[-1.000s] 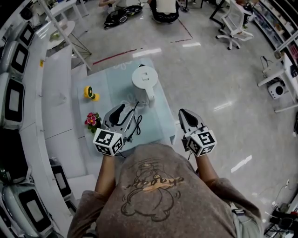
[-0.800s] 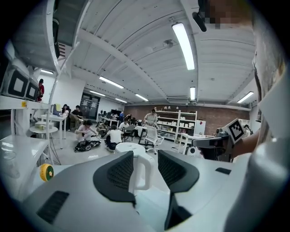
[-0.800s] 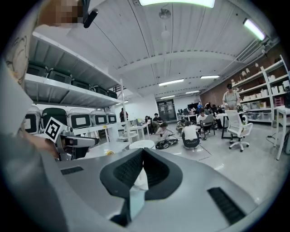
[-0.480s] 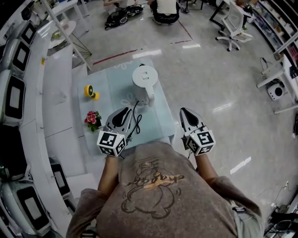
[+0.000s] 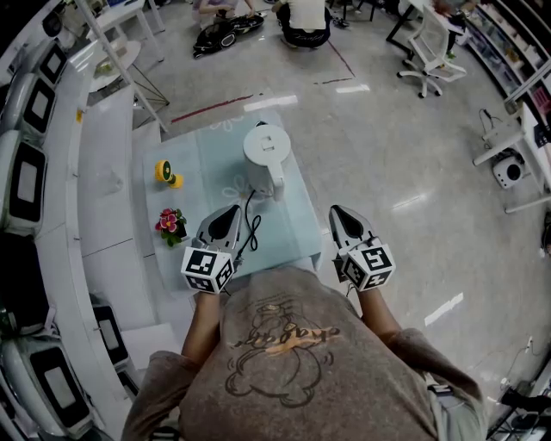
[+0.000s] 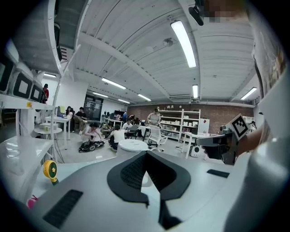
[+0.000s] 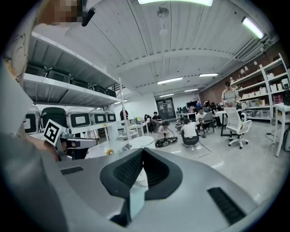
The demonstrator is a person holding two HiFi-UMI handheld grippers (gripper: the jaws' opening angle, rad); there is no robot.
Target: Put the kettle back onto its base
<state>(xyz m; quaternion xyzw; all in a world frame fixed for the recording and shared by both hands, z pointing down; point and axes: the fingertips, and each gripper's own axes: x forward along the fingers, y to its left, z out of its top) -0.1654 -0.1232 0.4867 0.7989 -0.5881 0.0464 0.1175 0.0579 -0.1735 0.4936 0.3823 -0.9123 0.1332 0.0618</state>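
The white kettle [image 5: 265, 151] stands upright at the far side of the pale blue table [image 5: 198, 155], its handle turned towards me. A black cord [image 5: 252, 226] runs from under it to the near edge; the base itself I cannot make out. My left gripper [image 5: 231, 209] hovers over the table's near part, well short of the kettle, shut with nothing in it. In the left gripper view the kettle [image 6: 132, 146] shows just beyond the closed tips [image 6: 146, 154]. My right gripper [image 5: 337, 211] hangs beside the table's right edge, shut and empty; its view shows the kettle [image 7: 141, 142] ahead to the left.
A yellow toy [image 5: 165, 171] and a small flower pot [image 5: 170, 224] sit on the table's left part. White shelving with monitors [image 5: 34, 181] runs along the left. Several people sit on the floor far behind the table [image 5: 301, 17].
The left gripper's jaws have gone from wide open to shut, with nothing between them. Both hands stay about where they were.
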